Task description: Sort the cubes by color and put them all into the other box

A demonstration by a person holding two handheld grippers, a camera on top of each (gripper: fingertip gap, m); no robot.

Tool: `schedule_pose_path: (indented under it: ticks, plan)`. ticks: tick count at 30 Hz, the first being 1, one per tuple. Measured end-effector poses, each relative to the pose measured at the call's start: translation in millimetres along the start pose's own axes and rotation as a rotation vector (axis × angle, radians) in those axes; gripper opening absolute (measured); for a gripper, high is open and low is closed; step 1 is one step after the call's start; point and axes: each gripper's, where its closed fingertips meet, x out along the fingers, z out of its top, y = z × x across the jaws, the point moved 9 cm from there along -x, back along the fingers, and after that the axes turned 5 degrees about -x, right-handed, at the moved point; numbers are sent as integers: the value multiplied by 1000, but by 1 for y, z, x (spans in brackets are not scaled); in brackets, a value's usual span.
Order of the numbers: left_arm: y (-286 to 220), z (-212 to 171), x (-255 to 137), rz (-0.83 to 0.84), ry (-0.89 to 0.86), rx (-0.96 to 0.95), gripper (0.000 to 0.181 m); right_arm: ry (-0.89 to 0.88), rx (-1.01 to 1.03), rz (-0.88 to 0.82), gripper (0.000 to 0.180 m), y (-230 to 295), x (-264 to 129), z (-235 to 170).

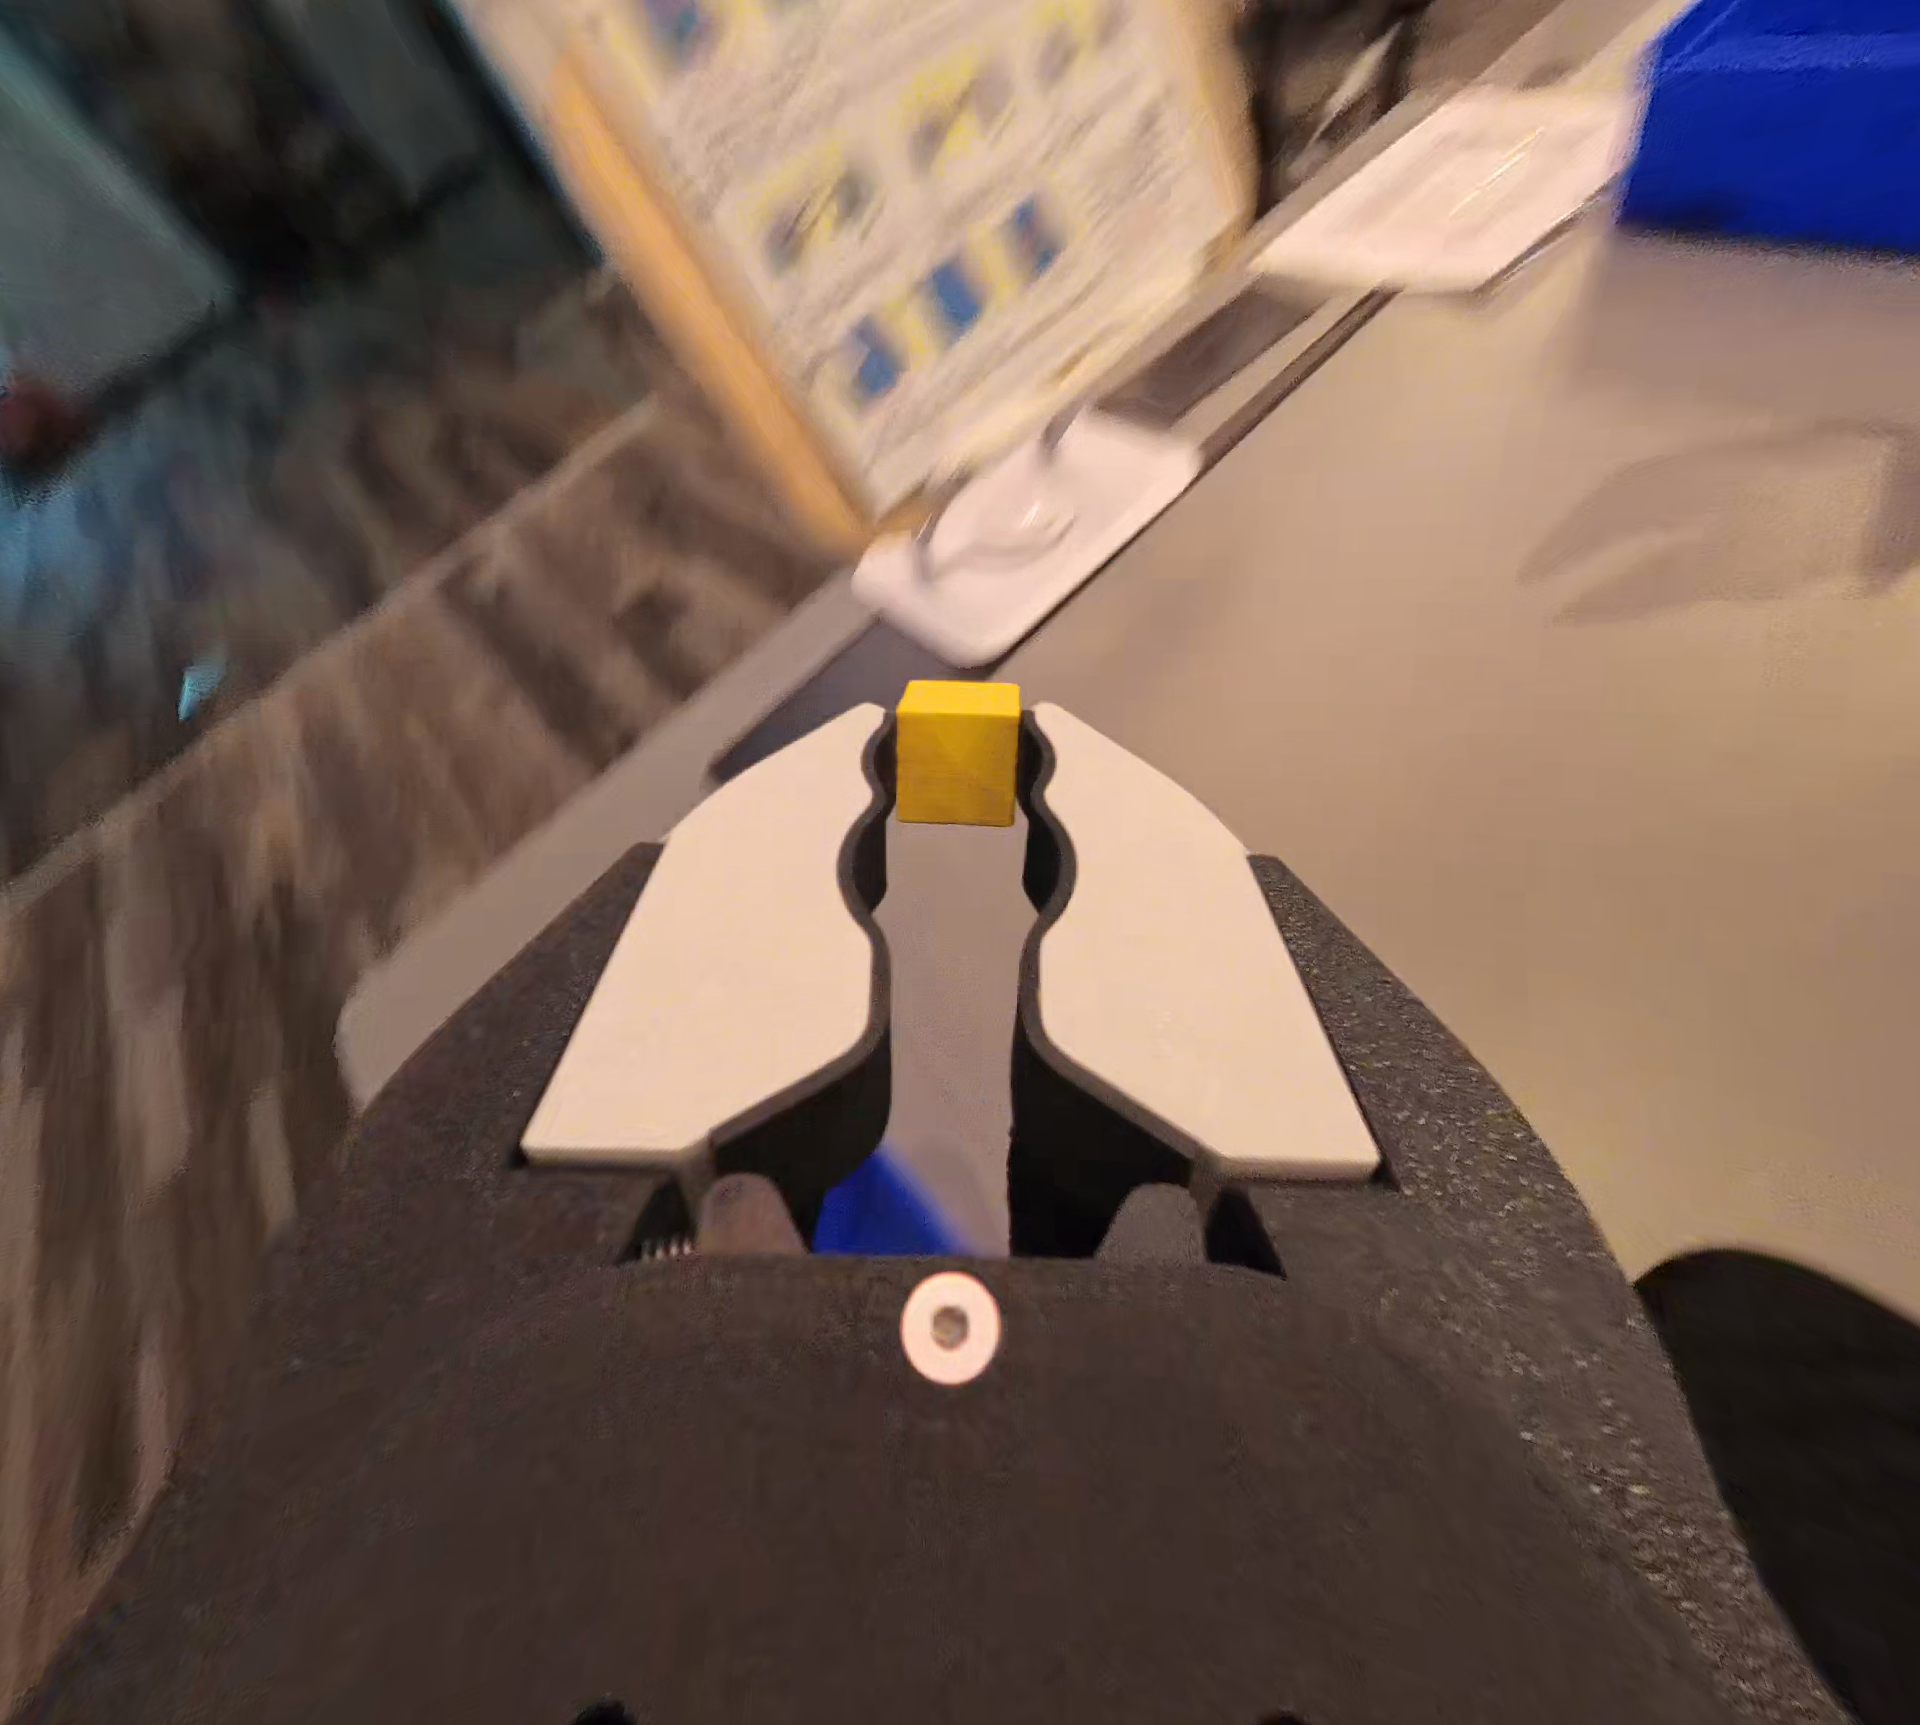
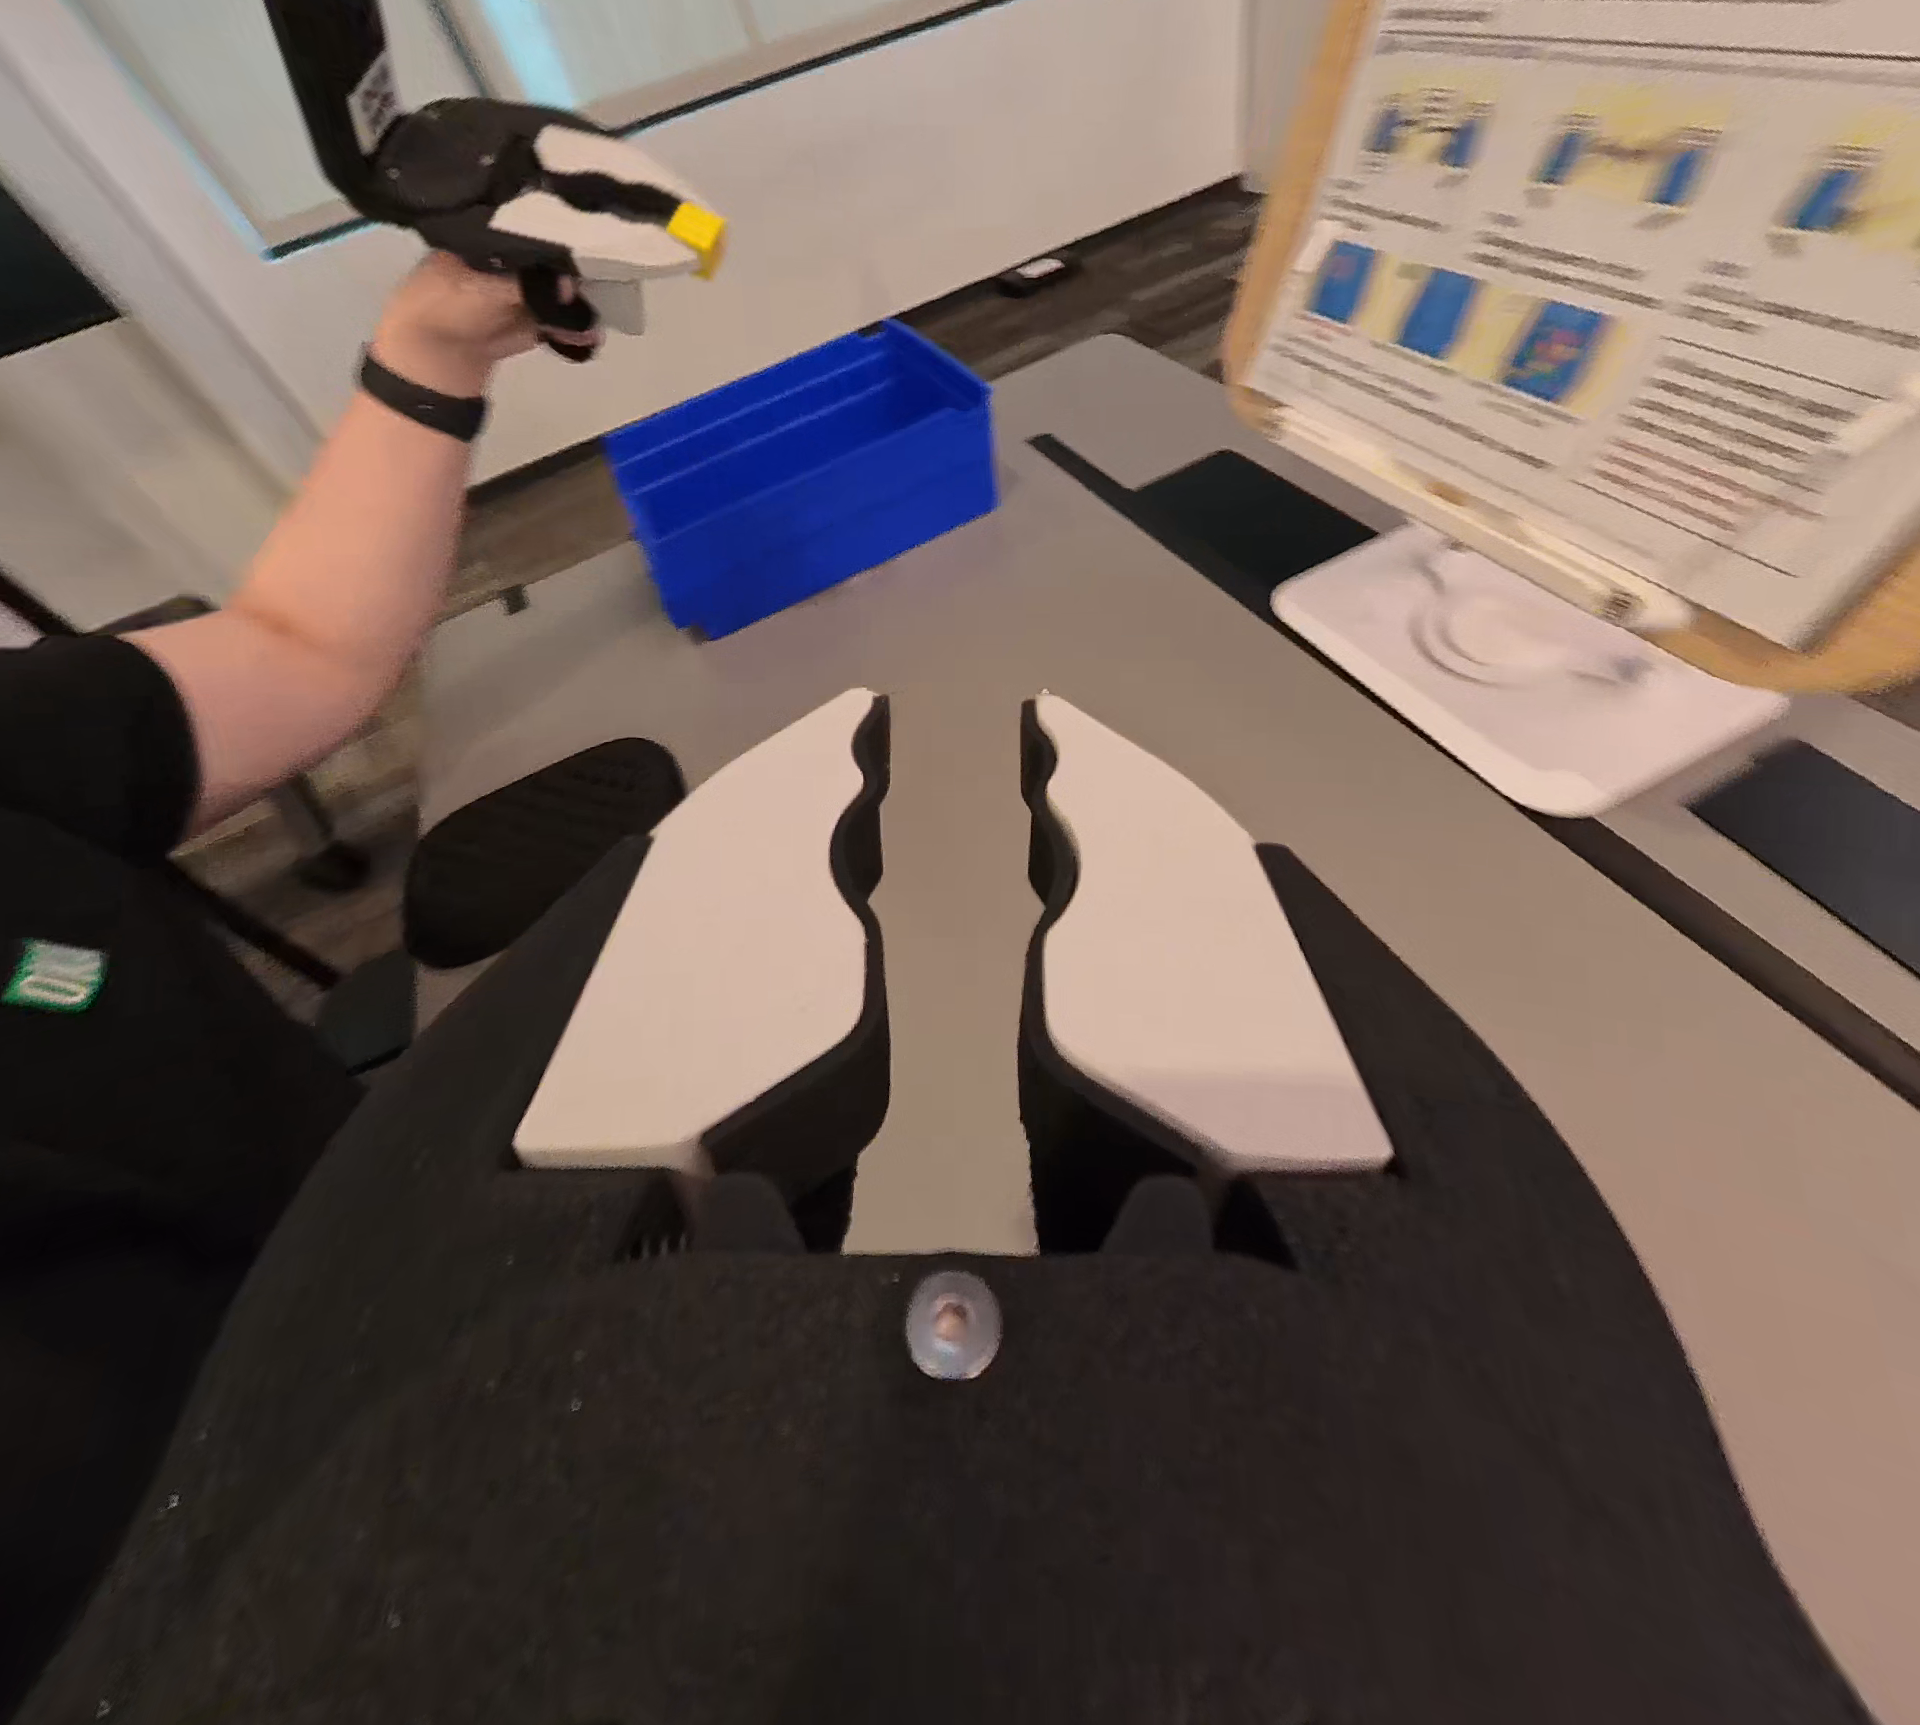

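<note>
At the left of the right wrist view, our left hand (image 2: 457,314) holds the left gripper (image 2: 698,241) raised high above the table (image 2: 1143,636), its fingers pinching a yellow cube (image 2: 696,233) at the very tips. Just right of it and lower, toward the far left of the table, sits a blue box (image 2: 810,470); what it holds is hidden from here. A second blue box (image 1: 1787,106) shows only in the left wrist view. Nearer us, at centre, our right gripper (image 2: 956,719) hangs empty over bare table, fingers spread a little. At the far right stands an instruction board (image 2: 1621,221). We judge the cube should travel level and slowly, since the grip is shallow, then be released low inside the target box, among its own colour.
</note>
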Motion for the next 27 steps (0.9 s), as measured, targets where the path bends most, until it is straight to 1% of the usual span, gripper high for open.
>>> schedule_pose_path:
  ticks: [2,4,5,6,8,9,11,13,15,17,20,21,23,24,26,27]
  plan:
    - [-42,28,11,-113,-149,76,22,-25,-70,39,25,10,19,3]
    - [-81,51,23,-232,-259,102,22,-58,-195,55,27,24,34,6]
    - [-98,59,28,-282,-303,117,21,-73,-202,94,28,32,41,7]
    - [-114,67,33,-324,-344,140,21,-94,-155,169,31,38,47,7]
    - [-143,78,42,-399,-406,191,21,-147,10,343,35,46,54,8]
    - [-155,82,47,-432,-429,208,21,-167,72,394,35,47,57,8]
    - [-176,87,55,-479,-457,244,21,-168,136,403,34,46,61,6]
    - [-190,87,64,-439,-470,293,21,-161,182,403,42,47,64,4]
    - [-201,81,68,-388,-487,341,21,-181,267,488,46,50,64,4]
    - [-209,77,71,-396,-508,368,21,-197,340,560,48,52,67,2]
    - [-213,76,77,-419,-491,369,21,-157,377,567,55,52,77,-4]
    - [-214,75,79,-437,-498,364,21,-153,378,587,55,54,80,-5]
    - [-216,72,81,-463,-500,357,21,-136,402,645,52,57,84,-7]
    - [-217,71,82,-470,-500,358,21,-143,411,666,49,59,85,-7]
    - [-218,68,84,-491,-498,359,21,-152,420,722,32,61,86,-8]
    - [-219,67,84,-504,-502,360,21,-165,430,734,27,60,86,-8]
